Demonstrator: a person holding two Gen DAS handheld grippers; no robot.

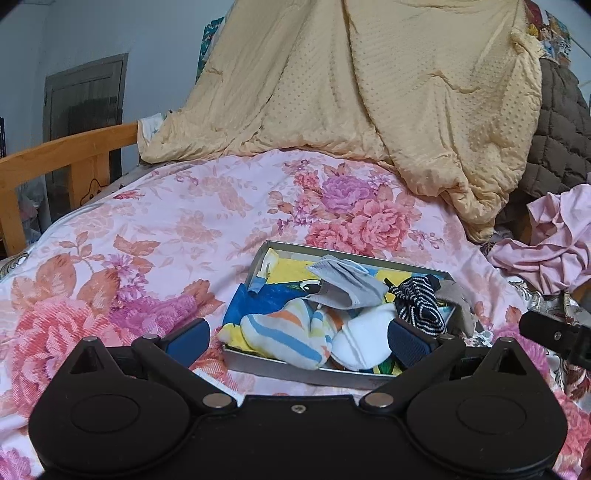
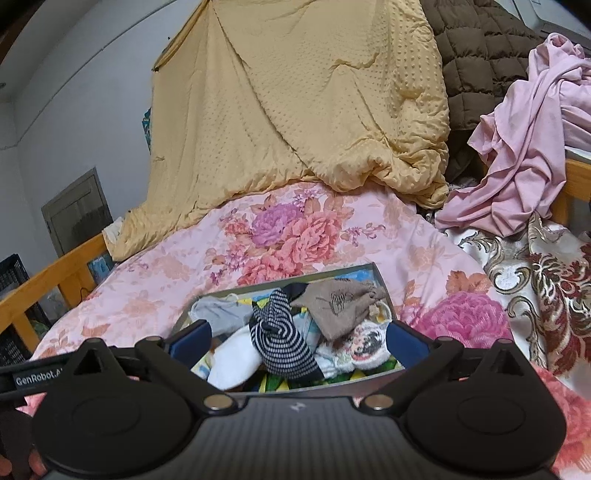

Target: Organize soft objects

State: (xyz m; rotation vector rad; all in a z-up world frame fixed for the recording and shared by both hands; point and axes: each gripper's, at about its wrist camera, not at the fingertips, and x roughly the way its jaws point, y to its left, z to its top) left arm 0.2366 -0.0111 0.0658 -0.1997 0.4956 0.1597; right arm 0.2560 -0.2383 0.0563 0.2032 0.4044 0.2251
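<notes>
Both your left gripper and right gripper stand wide open, holding nothing. Socks sit heaped in the shallow tin tray on the floral quilt. Brown sock overhangs the tray's right rim; a careless nudge may spill it.

Home bedroom. Wooden bed frame with a pink floral bedspread, a yellow quilt heaped at the back, a brown quilted blanket, crumpled pink clothes, plain grey wall behind.
</notes>
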